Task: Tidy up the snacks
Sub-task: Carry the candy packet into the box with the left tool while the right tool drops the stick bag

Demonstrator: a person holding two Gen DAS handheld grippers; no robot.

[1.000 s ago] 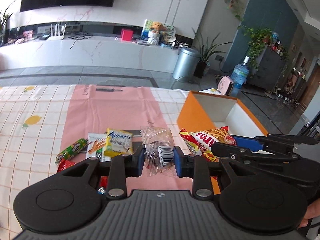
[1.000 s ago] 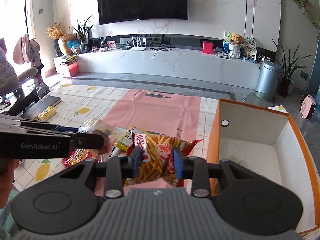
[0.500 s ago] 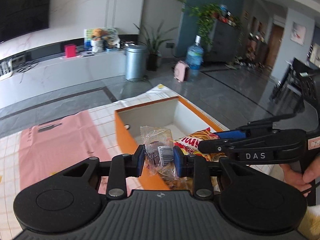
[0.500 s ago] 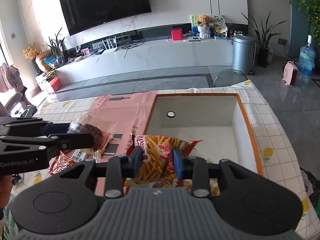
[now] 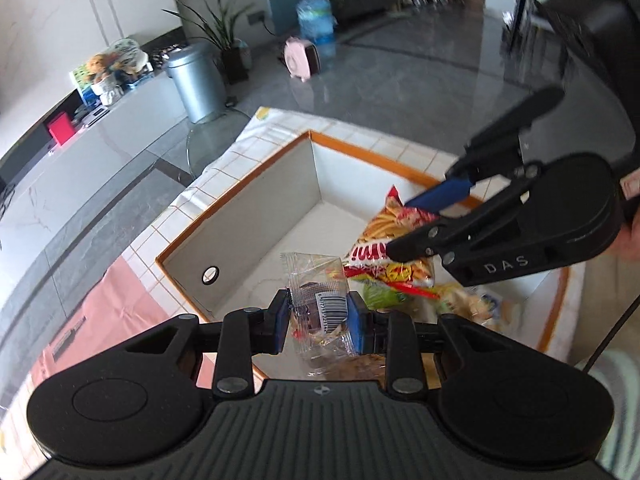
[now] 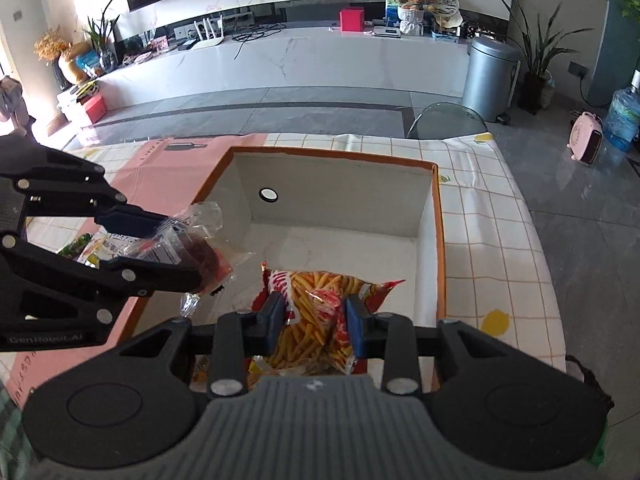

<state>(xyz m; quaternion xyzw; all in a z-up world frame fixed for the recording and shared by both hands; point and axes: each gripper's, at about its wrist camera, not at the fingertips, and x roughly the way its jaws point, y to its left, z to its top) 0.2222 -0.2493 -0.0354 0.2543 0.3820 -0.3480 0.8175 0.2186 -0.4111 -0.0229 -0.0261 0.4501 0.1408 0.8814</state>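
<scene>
Clear snack packet (image 5: 320, 304), barcode label facing camera, clamped between the blue pads of the left gripper (image 5: 320, 316); held at lower centre of the left wrist view, over the near edge of the orange-rimmed box (image 5: 280, 200). Red fries bag (image 6: 316, 312) pinched in the right gripper (image 6: 316, 316), held over the box interior, centre of the right wrist view. More snack packs (image 5: 472, 304) lie on the box floor, blurred. Box sits on the worktop (image 6: 488, 216), checked cloth, pink mat (image 6: 160, 168) at left. Loose snacks (image 6: 86, 246) on the mat, left edge.
</scene>
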